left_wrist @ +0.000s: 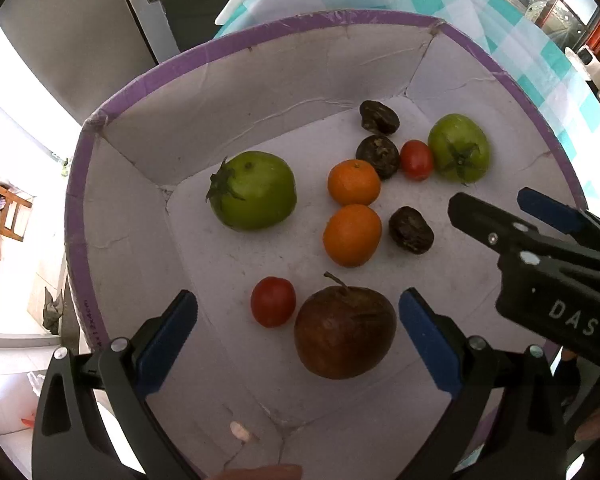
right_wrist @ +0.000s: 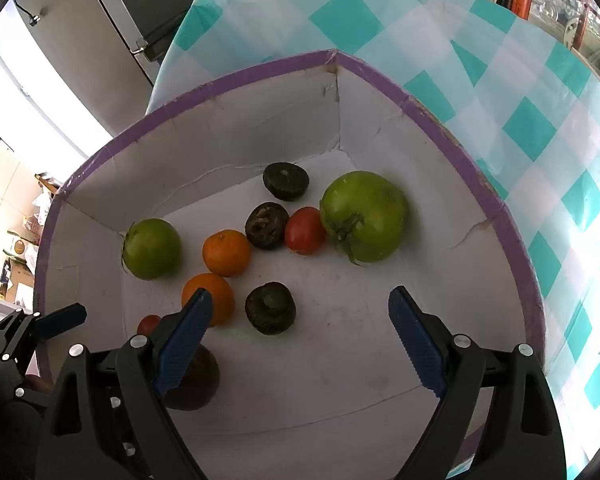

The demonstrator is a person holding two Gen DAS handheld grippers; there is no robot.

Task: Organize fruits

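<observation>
A brown apple lies between the spread-apart left gripper; the right gripper gapes empty over the box.

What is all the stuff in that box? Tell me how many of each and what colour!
round green tomatoes: 2; green; one at the left, one at the far right
small oranges: 2; orange; mid-box, side by side
small red tomatoes: 2; red; near, far
wrinkled dark round fruits: 3; dark brown; right of the oranges
brownish-red apple: 1; near edge
white cardboard box with purple rim: 1; on the checked cloth
teal-and-white checked tablecloth: 1
left gripper: fingers open
right gripper: fingers open
</observation>
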